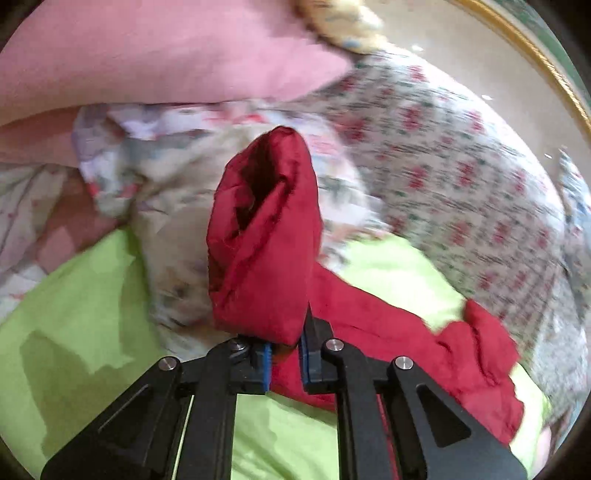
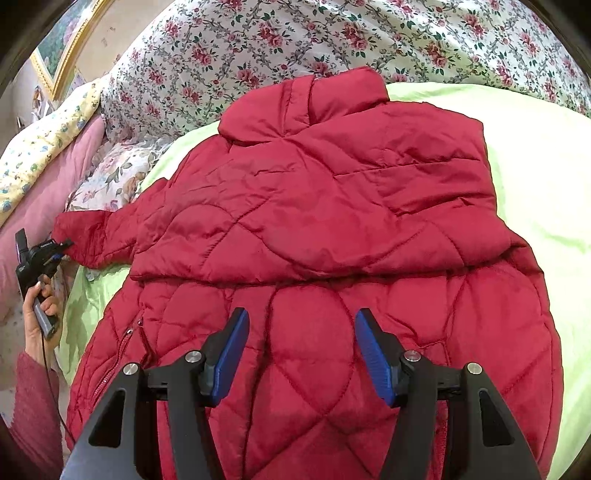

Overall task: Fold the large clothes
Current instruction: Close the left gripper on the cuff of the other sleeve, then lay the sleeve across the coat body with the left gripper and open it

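Two hand-held grippers work a quilted red jacket [image 2: 314, 229] spread back-up on a lime-green sheet [image 2: 535, 192] over a bed, with a rose-print quilt [image 2: 332, 33] banked behind it and a pink pillow [image 1: 147, 55] off to our left. We see the left hand-held gripper [image 1: 286, 363] pinched nearly closed on the cuff end of the left sleeve [image 1: 262, 236], which stands up from between its blue pads [image 1: 266, 365], the open mouth of the cuff pointing away from the camera; the left view is smeared by motion blur, so finer detail there is beyond us. From the right wrist view the same tool appears at far left in a person's hand [image 2: 38, 314], its tips at the sleeve end, which reaches out sideways from the shoulder. Our right hand-held gripper [image 2: 301, 350] is spread wide with nothing between its fingers, poised above the lower back panel, the collar [image 2: 314, 96] lying straight ahead of it and the hem nearest us. The jacket's long axis thus runs away from the right tool, hem to collar, while the sleeve lies across that line, out to the left. We judge that the sleeve is the part in hand, likely to be carried rightward across the back; the left arm alone has it, and the right is nearer the body to steady it. The right sleeve appears already turned in, though we cannot be sure.
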{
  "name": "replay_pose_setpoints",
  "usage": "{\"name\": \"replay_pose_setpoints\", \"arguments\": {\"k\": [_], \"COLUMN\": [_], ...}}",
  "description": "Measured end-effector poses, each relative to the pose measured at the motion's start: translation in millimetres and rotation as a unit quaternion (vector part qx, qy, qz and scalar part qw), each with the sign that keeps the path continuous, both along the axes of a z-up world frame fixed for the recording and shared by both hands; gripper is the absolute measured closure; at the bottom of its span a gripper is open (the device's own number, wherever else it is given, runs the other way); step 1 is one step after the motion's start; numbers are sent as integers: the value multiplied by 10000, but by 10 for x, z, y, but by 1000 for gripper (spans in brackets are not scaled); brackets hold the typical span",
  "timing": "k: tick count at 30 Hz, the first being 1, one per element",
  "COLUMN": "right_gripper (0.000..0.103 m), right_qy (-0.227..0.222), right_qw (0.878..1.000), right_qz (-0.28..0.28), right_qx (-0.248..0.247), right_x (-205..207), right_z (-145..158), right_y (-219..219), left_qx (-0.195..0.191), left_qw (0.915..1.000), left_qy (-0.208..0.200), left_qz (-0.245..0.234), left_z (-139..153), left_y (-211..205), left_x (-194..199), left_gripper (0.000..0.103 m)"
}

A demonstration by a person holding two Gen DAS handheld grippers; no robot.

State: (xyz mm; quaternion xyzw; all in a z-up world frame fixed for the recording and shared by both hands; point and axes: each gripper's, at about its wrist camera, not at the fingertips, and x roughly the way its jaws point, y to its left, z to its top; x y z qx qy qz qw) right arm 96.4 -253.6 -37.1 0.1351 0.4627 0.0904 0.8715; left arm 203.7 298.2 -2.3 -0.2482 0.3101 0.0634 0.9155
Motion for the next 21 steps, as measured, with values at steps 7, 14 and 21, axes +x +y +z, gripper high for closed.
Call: {"name": "replay_pose_setpoints", "arguments": {"k": [7,14,21], "right_gripper": [42,42,42], "right_qy": [-54,-63,-76], "right_qw": [10000,9998,9995], "right_qz": [-61,-154,-248], "right_qx": [18,80,190], "right_x": [-42,-85,-122], "right_z": [45,62,79], "right_y": [-59,-168,-302], "left_qx": [-100,28,115], "left_qw": [9924,9735,9584], "left_qy": [-333,-404,-190], "left_qz": [-1180,-2249,-2846], "left_z": [277,400,304], "left_y": [-890,-1786,-2402], "left_x": [26,-23,-71], "left_gripper": [95,95,95]}}
